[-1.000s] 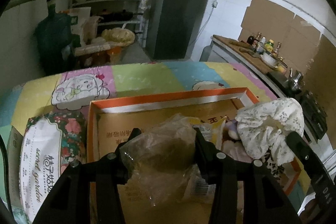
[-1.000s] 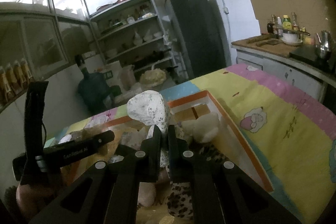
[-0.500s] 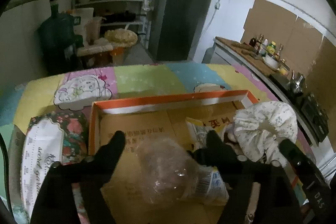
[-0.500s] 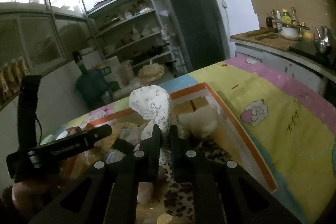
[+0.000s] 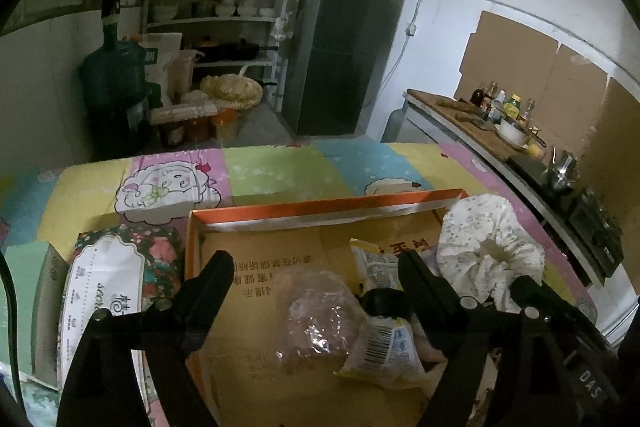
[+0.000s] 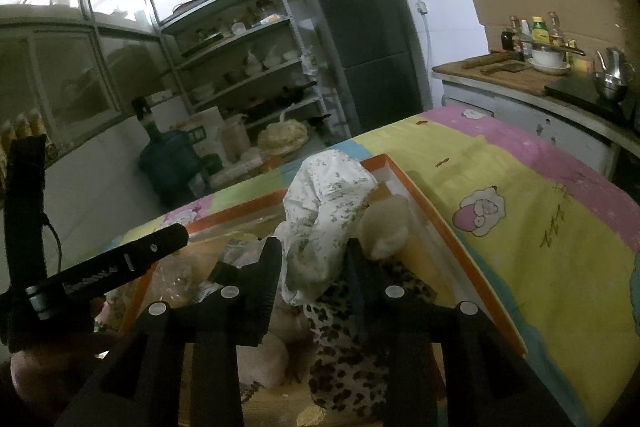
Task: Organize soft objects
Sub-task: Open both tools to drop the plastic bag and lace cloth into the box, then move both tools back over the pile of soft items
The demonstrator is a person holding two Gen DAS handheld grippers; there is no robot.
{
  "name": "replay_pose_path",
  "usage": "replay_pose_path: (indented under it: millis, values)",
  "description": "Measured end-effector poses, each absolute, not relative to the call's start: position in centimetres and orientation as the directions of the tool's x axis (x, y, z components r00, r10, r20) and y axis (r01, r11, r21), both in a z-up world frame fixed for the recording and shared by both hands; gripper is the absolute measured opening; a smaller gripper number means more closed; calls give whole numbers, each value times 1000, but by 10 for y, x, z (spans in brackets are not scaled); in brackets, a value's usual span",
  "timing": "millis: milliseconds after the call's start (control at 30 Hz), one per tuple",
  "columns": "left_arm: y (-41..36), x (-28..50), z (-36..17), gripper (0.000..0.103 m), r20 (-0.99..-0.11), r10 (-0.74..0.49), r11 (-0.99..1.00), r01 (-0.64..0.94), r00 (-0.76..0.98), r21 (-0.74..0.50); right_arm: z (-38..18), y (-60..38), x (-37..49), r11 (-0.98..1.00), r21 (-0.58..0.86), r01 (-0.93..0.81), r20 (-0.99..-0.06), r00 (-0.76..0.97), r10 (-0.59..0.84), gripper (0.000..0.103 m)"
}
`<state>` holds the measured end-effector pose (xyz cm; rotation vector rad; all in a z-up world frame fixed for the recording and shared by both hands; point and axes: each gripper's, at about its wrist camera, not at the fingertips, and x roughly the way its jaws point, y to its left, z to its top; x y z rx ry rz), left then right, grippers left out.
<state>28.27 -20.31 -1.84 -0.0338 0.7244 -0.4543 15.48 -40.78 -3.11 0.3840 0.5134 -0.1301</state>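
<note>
In the box (image 5: 256,235) at the bench's far edge, the open left hand-held gripper (image 5: 316,267) straddled a light, slippery bag (image 5: 320,323); the right hand-held gripper (image 6: 314,255), parted, flanked limp cloth (image 6: 324,211), best pinched mid-fold.

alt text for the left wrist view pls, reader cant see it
The left gripper, jaws wide open, hovers over a clear plastic bag lying in an orange-edged cardboard box on a pastel cartoon cloth. A white floral cloth bundle sits at the box's right, a floral tissue pack to its left; a kitchen with shelves and a dark fridge lies behind.
</note>
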Motion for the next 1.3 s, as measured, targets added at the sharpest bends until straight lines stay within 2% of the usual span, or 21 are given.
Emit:
replay_pose_path:
  millis: [367,433,533,633,733,1067,1300]
  values:
    - [-196,273,-10,84,-609,-415,902,392,676,-180,-30,-408,155,920,325,219,-503,864,-28,36]
    - [-196,271,-8,84,-605,-416,902,394,679,-178,-32,-408,153,917,329,225,-501,865,-33,45]
    - [-194,267,-5,84,-596,-418,901,395,686,-177,-34,-410,148,913,330,242,-504,863,-47,50]
    - [-192,265,-3,84,-592,-422,900,398,687,-178,-37,-412,143,909,323,262,-513,856,-65,61]
    - [-190,264,-2,84,-587,-425,898,401,689,-180,-37,-412,138,906,316,283,-518,851,-85,64]
    - [-181,254,8,84,-566,-437,894,409,699,-186,-20,-407,119,902,299,313,-491,860,-136,65]
    - [-171,246,16,84,-546,-438,895,406,714,-186,-9,-393,113,911,286,298,-474,870,-136,70]
